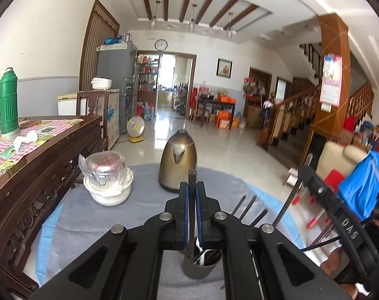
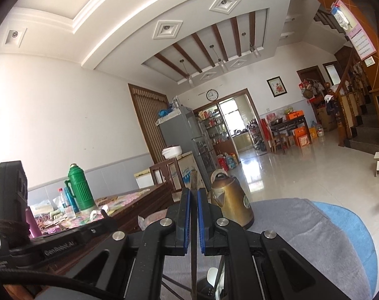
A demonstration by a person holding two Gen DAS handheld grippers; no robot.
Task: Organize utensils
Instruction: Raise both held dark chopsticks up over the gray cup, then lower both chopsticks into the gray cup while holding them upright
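- Left tool [image 1: 192, 195]: your 2 blue pads are closed on 1 thin flat metal utensil [image 1: 192, 180], which stands upright between them, its upper end poking above the fingertips and its lower end reaching down into the holder.
- Utensil holder [image 1: 202, 265]: 1 dark cylindrical cup on the counter [image 1: 89, 215], directly below your left tool; it carries several utensils, including a white-handled piece, too shadowed to sort.
- Right tool [image 2: 192, 200]: closed on 1 thin metal strip [image 2: 194, 180], held upright; the strip runs down between the pads toward the dark holder [image 2: 204, 287] at the bottom edge of the right wrist view.
- Loose utensils [image 1: 249, 207]: dark thin rods, probably chopsticks, show right of your left tool; whether they rest in the holder or on the cloth, you cannot tell.
- Kettle [image 1: 178, 161]: 1 brass-coloured electric kettle, upright on the grey cloth, beyond the left tool.
- Bowl stack [image 1: 107, 182]: white bowl with a plastic-wrapped clear container on top, left of the kettle, near the wooden table [image 1: 47, 155].
- Thermos [image 1: 6, 102]: 1 green flask on the checked tablecloth.
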